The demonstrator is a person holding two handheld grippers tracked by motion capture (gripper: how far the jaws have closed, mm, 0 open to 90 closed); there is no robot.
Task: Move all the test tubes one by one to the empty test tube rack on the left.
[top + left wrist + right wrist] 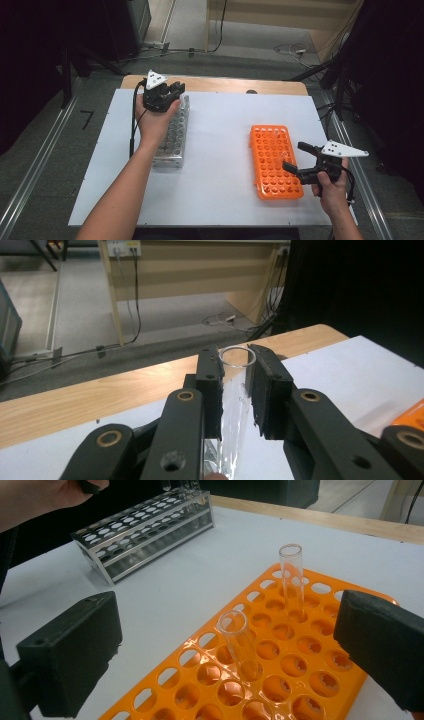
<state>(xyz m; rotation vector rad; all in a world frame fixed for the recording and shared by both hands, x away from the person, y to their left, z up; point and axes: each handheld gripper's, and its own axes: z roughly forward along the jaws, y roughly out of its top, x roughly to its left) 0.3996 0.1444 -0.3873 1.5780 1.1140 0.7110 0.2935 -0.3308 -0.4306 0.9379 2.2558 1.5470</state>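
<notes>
glass is what the left gripper has in hand: a clear test tube pinched between its two black pads, rim up, seen plainly in the left gripper view. it sits over the far end of the metal rack on the left of the white mat. the work looks like carrying tubes from this rack to the orange rack, where two tubes already stand upright in their holes, apart from each other.

to do this step well, keep the tube upright and lift it fully clear of the rack before swinging across. grip it firmly but without crushing; thin glass will slip or crack. then line its base over an empty hole before lowering.

the left forearm reaches forward from the bottom of the high view, hand wrapped round the gripper body, jaws pointing away toward the far table edge. the right gripper waits at the near right edge of the orange rack, jaws spread wide and holding nothing, pointing left across the holes.
</notes>
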